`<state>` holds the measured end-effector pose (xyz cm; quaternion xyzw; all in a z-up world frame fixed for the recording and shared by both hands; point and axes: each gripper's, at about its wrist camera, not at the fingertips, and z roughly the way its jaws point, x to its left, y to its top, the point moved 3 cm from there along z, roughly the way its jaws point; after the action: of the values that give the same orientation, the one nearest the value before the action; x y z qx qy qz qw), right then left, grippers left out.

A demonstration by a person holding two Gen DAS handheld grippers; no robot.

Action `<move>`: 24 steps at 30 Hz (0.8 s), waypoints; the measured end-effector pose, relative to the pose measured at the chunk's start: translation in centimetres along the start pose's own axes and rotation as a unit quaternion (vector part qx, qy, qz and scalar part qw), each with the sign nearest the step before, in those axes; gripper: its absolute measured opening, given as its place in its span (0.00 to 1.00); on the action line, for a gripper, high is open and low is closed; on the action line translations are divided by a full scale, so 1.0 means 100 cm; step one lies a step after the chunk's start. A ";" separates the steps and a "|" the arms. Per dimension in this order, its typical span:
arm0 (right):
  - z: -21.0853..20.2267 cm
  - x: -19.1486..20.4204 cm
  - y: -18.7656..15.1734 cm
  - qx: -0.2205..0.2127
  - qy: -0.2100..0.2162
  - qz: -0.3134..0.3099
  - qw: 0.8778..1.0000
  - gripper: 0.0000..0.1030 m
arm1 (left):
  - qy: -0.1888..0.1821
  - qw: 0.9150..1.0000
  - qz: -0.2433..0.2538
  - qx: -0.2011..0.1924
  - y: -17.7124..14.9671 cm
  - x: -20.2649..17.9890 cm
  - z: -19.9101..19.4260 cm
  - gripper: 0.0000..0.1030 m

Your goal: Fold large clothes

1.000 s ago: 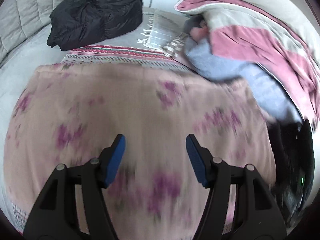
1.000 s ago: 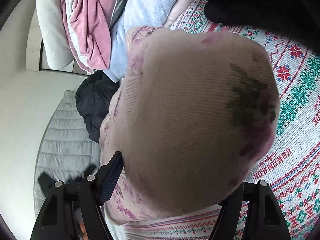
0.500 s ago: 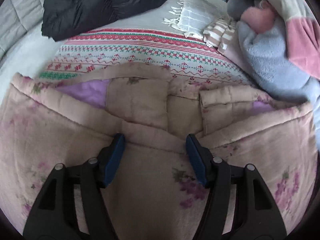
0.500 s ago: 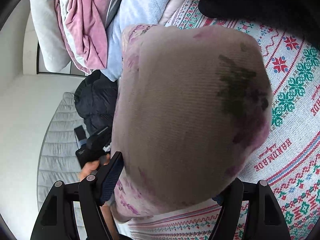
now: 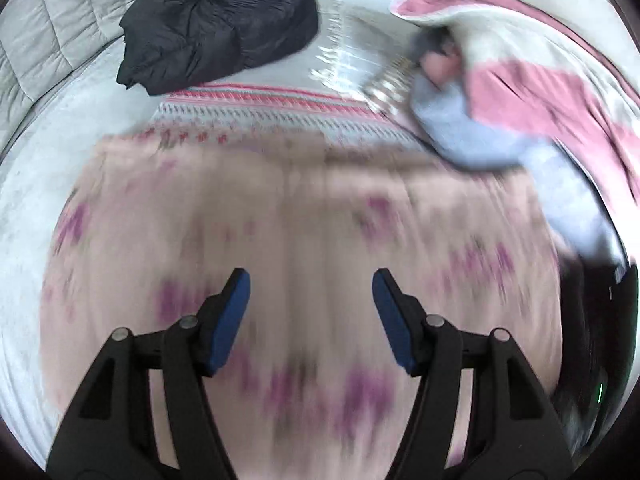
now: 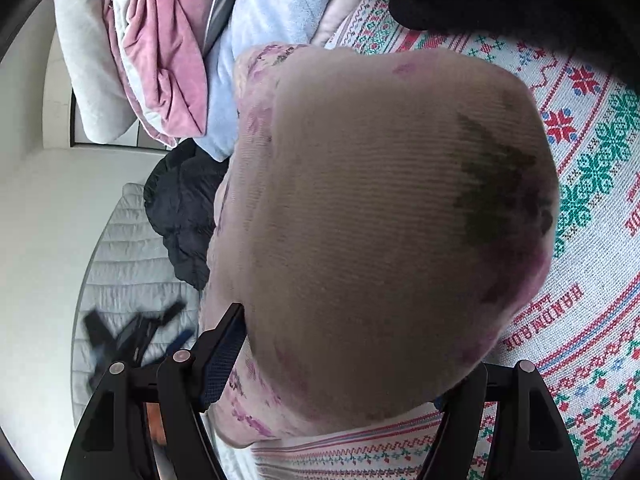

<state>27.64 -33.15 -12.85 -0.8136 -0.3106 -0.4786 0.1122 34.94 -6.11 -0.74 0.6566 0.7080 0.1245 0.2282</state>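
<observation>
Floral pink garment (image 5: 304, 232) was a blur under the left fingers (image 5: 311, 280), spread apart on nothing; right fingers (image 6: 340, 344) were clamped on a bunched fold.

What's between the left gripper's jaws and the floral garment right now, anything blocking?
Nothing visible. The left gripper hangs open directly over the floral garment, bare fabric below its jaws. The black jacket lies well beyond it, apart.

Right gripper (image 6: 340, 364) jaws wide; bulging pink floral quilted garment (image 6: 384, 216) fills gap; patterned red-green knit blanket (image 6: 580, 320) right of jaws.
</observation>
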 end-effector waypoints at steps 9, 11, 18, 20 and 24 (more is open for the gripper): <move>0.002 0.001 -0.002 -0.008 -0.009 -0.014 1.000 0.75 | 0.022 0.998 0.060 -0.020 -0.091 -0.009 0.003 0.64; 0.003 0.000 -0.002 -0.008 -0.009 -0.015 1.000 0.75 | 0.028 0.998 0.054 -0.025 -0.091 -0.009 0.007 0.65; 0.003 -0.001 -0.002 -0.006 -0.005 -0.010 1.000 0.75 | 0.030 0.997 0.060 -0.041 -0.108 -0.014 -0.026 0.65; 0.002 0.000 -0.001 -0.008 -0.004 -0.011 1.000 0.75 | 0.038 0.995 0.078 -0.040 -0.118 -0.019 -0.030 0.65; 0.003 0.001 -0.003 -0.015 -0.008 -0.020 1.000 0.75 | 0.041 0.997 0.066 -0.026 -0.119 -0.013 -0.008 0.67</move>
<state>27.67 -32.74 -12.97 -0.8124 -0.3204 -0.4792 0.0876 24.23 -8.55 -5.53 0.6902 0.6684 0.1841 0.2075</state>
